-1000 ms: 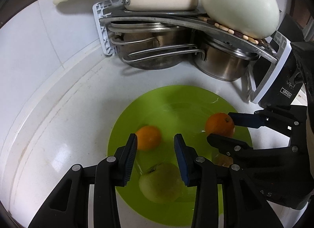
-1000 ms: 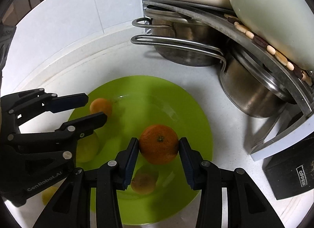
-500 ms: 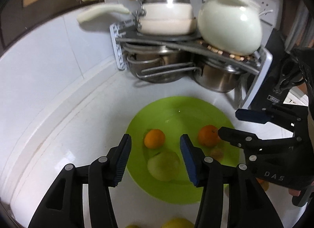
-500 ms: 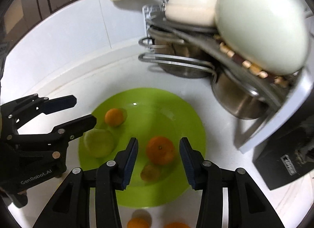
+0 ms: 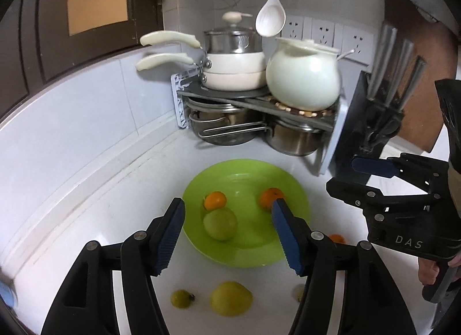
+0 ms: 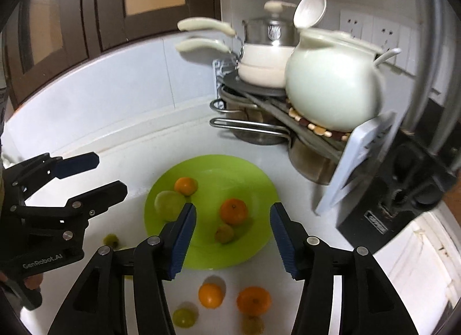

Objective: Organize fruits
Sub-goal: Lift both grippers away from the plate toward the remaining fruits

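A lime-green plate (image 5: 245, 167) (image 6: 216, 162) lies on the white counter. It holds a small orange (image 5: 215, 201) (image 6: 185, 185), a green apple (image 5: 220, 224) (image 6: 168, 203), a mandarin (image 5: 269, 198) (image 6: 234, 211) and a small brownish fruit (image 6: 224, 233). My left gripper (image 5: 227, 203) (image 6: 109, 175) hovers above the plate's near side, its jaws opening with nothing between them. My right gripper (image 6: 234, 214) (image 5: 344, 175) hangs above and apart from the mandarin, its jaws also opening and empty.
Loose fruit lies on the counter in front of the plate: a yellow-green pear-like fruit (image 5: 230, 299), a small green fruit (image 5: 180, 298), two oranges (image 6: 211, 295) (image 6: 253, 300). A corner rack (image 5: 259, 98) with pots stands behind. A black knife block (image 5: 371, 121) stands at the right.
My right gripper has let go of the mandarin, which now rests on the plate. Both grippers have lifted up and back with their jaws widening, and the loose fruit on the counter has come into view.
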`<control>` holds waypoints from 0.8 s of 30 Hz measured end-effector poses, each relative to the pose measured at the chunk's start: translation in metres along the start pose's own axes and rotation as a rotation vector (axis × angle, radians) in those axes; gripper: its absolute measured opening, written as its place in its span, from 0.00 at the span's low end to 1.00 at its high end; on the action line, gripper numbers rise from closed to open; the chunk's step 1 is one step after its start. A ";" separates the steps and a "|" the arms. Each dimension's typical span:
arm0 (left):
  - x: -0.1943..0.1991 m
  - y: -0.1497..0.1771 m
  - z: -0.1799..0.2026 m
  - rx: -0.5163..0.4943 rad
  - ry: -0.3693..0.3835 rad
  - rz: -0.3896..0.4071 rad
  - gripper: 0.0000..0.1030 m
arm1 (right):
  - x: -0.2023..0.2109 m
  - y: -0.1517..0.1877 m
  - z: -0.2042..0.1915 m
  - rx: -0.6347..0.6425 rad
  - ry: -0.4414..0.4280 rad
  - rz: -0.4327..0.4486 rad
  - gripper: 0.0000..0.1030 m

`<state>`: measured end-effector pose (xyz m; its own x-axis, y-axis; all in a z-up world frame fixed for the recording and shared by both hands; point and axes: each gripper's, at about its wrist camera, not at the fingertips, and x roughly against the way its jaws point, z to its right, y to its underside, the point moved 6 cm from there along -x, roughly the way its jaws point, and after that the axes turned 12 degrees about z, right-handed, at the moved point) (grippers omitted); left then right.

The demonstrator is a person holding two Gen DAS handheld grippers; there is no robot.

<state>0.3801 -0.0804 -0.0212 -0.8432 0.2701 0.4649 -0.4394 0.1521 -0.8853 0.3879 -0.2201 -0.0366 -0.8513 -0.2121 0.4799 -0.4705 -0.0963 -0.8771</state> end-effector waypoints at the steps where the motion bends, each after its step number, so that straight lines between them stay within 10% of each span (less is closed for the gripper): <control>1: 0.005 0.000 0.002 0.001 0.000 0.006 0.62 | 0.006 0.001 -0.001 0.004 0.004 0.008 0.53; 24: 0.047 0.050 0.059 -0.033 0.041 0.016 0.68 | 0.062 0.055 0.011 0.037 -0.011 -0.013 0.53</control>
<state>0.3004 -0.1162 -0.0443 -0.8363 0.3111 0.4514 -0.4150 0.1789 -0.8921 0.3112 -0.2490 -0.0555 -0.8423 -0.2213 0.4915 -0.4726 -0.1352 -0.8708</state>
